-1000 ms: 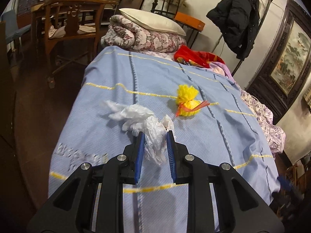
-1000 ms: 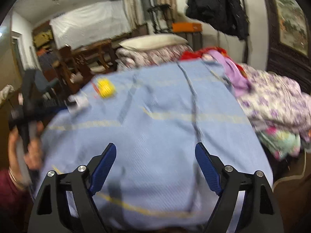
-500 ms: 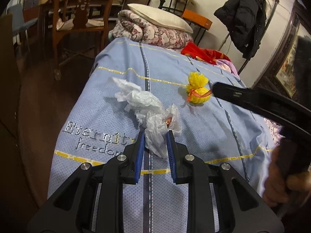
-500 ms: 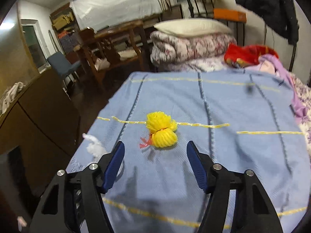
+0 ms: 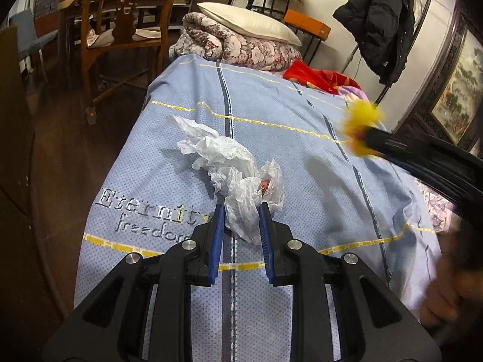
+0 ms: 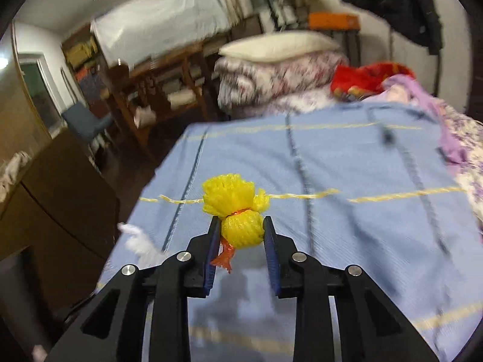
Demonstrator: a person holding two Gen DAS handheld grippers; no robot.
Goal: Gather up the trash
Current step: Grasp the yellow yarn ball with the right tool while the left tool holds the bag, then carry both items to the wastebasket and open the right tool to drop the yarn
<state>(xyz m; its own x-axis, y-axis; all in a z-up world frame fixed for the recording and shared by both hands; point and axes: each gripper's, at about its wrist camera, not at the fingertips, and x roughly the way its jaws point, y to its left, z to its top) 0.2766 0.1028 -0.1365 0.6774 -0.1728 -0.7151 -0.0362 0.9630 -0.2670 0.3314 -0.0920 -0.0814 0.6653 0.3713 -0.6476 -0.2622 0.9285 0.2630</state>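
Note:
A crumpled white plastic bag (image 5: 223, 154) lies on the blue bedspread (image 5: 302, 187). My left gripper (image 5: 241, 208) is shut on the near end of this bag. A yellow foam net bundle (image 6: 241, 229), tied with an orange strip, sits between the blue pads of my right gripper (image 6: 241, 221). The jaws are closing and both pads touch the bundle's round lower part. In the left wrist view the right gripper (image 5: 366, 140) reaches in from the right, with the yellow bundle (image 5: 362, 114) blurred at its tip. The right wrist view shows the white bag (image 6: 139, 241) at lower left.
At the head of the bed lie a folded floral quilt (image 5: 241, 48), a white pillow (image 5: 247, 21) and red cloth (image 5: 320, 75). A wooden chair (image 5: 120, 24) stands left of the bed. A black jacket (image 5: 380, 21) hangs at the right. A person's hand (image 5: 446, 298) holds the right gripper.
The right gripper swung left across the bed to the yellow bundle and its jaws narrowed from wide open onto it. The left gripper kept its hold on the white bag.

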